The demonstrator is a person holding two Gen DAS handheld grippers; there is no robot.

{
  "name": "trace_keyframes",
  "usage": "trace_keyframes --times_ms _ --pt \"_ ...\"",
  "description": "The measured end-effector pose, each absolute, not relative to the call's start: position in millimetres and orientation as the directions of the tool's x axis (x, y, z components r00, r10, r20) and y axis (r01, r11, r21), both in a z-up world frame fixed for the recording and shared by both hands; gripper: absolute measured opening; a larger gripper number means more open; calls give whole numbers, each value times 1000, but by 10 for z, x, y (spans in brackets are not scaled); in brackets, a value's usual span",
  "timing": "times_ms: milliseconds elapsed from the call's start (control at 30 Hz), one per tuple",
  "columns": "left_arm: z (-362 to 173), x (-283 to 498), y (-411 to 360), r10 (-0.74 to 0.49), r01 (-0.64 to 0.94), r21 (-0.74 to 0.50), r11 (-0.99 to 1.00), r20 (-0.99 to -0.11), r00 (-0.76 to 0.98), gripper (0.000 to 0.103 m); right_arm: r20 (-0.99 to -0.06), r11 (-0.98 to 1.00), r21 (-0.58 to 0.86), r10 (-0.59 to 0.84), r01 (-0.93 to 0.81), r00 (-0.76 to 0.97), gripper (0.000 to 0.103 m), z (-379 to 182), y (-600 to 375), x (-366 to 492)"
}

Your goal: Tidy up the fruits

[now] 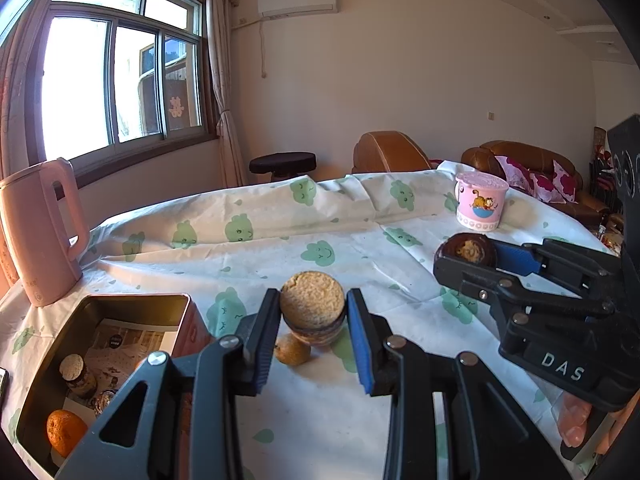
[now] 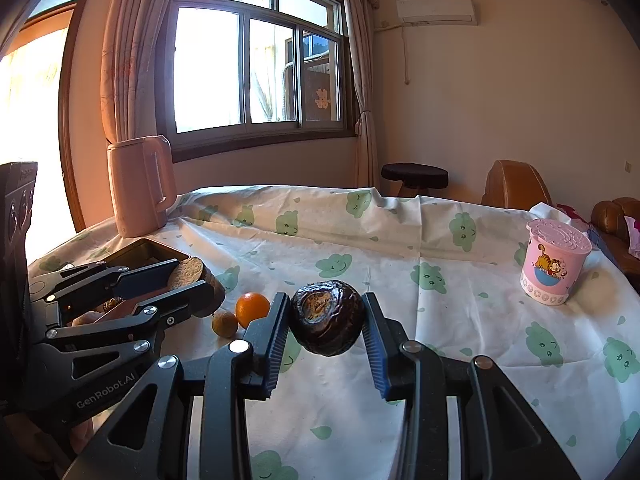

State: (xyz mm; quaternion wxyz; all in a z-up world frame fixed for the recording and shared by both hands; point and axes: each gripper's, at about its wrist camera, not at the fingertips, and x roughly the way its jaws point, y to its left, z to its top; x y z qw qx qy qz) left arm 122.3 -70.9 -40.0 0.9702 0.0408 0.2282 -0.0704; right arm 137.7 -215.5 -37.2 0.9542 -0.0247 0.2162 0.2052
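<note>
My left gripper (image 1: 313,314) is shut on a dark fruit half with a tan cut face (image 1: 313,299), held above the table; it also shows in the right wrist view (image 2: 188,272). My right gripper (image 2: 326,320) is shut on the other dark wrinkled fruit half (image 2: 326,318), seen in the left wrist view (image 1: 468,250) too. A small yellow-brown fruit (image 1: 292,349) lies on the cloth under the left gripper, beside an orange (image 2: 252,308). An open metal tin (image 1: 132,304) at left holds an orange (image 1: 64,432) and a fruit half (image 1: 78,374).
A pink kettle (image 1: 40,232) stands at the table's far left corner. A pink cartoon cup with lid (image 1: 480,202) stands at the far right. The table is covered by a white cloth with green prints (image 1: 320,240). Sofa and stool stand behind.
</note>
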Motion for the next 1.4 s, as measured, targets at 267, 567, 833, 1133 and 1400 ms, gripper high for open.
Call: trace_keyframes --times_ms 267,567,833,1133,1400 --pt "-379 1196 -687 -112 144 42 989 -434 894 35 -409 914 40 383 -403 828 38 -367 -2167 1357" --pt "-334 1103 -662 -97 122 43 992 -382 919 35 -352 912 29 393 -410 850 38 -330 -2198 1258" --pt "-319 1044 -632 -86 107 41 993 -349 933 35 -320 913 23 393 -408 862 38 -303 -2218 1205" --pt "-323 1008 -604 -101 118 26 993 -349 932 35 -338 915 10 382 -402 860 38 -307 -2198 1217" --pt "-323 970 -537 -106 118 12 993 -356 928 35 -370 910 23 393 -415 842 38 -319 -2139 1266"
